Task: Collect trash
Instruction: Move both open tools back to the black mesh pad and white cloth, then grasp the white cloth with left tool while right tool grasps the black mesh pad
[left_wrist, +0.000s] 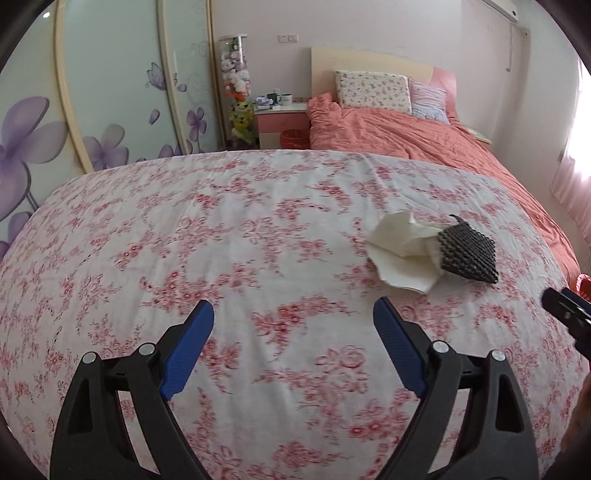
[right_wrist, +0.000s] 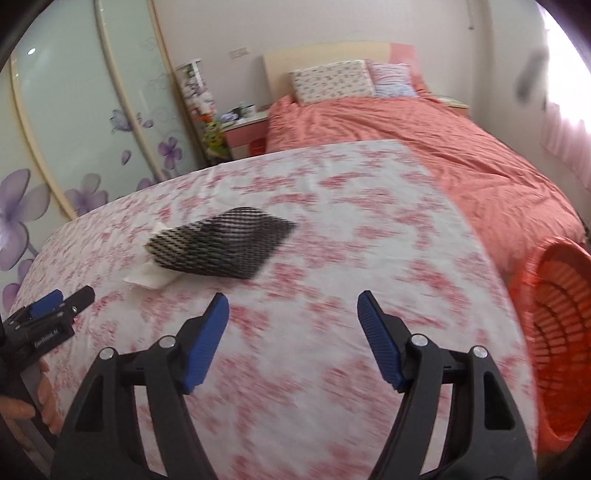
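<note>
Two surfaces fill most of what we see: a floral sheet (left_wrist: 229, 236) in the near half and a coral duvet (left_wrist: 424, 140) running to the far pillows. At the near right edge of the bed an orange basket (right_wrist: 554, 332) lies tipped, its mouth facing us; we judge it the place for the trash.

Next in size is our left gripper (left_wrist: 293, 339), released, nothing between the pads. Our right gripper (right_wrist: 291, 332) is likewise released and empty.

Smaller is the trash itself. A black foam net (left_wrist: 467, 254) lies flat on the sheet, overlapping a crumpled white tissue (left_wrist: 399, 254).

From the left gripper the pair lies ahead and to the right; from the right gripper, ahead and to the left, the net's long axis running left to right. We judge the right gripper nearer to the net, the left to the tissue.
</note>
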